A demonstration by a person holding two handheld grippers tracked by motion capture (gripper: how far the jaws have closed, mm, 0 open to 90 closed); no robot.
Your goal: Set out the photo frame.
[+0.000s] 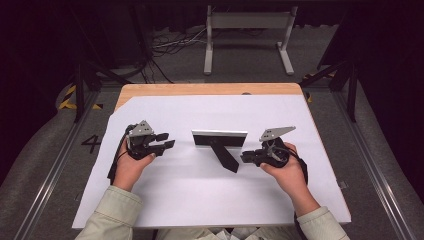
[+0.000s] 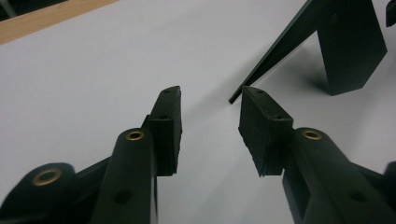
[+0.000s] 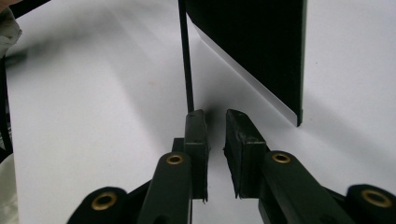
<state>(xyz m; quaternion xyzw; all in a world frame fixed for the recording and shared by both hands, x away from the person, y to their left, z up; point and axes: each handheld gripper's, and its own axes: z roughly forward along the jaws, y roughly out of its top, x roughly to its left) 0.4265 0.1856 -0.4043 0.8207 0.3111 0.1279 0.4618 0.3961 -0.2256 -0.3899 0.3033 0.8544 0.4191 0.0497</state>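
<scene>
A small picture frame (image 1: 220, 138) stands upright mid-table on a black prop leg (image 1: 228, 159), its dark back toward me. My left gripper (image 1: 169, 140) lies to its left, a short way off, jaws open and empty. In the left gripper view that gripper (image 2: 210, 98) points at the frame's near corner (image 2: 280, 51), with the prop leg (image 2: 350, 46) behind it. My right gripper (image 1: 244, 158) sits just right of the prop leg. In the right gripper view that gripper (image 3: 215, 114) has a narrow empty gap between its jaws, and the black frame (image 3: 252, 46) rises just beyond its tips.
A white sheet (image 1: 175, 200) covers the wooden table (image 1: 200, 89). Beyond the table's far edge stands a grey metal stand (image 1: 247, 30), with cables on the floor (image 1: 170, 47). A person's sleeves come in at the bottom edge.
</scene>
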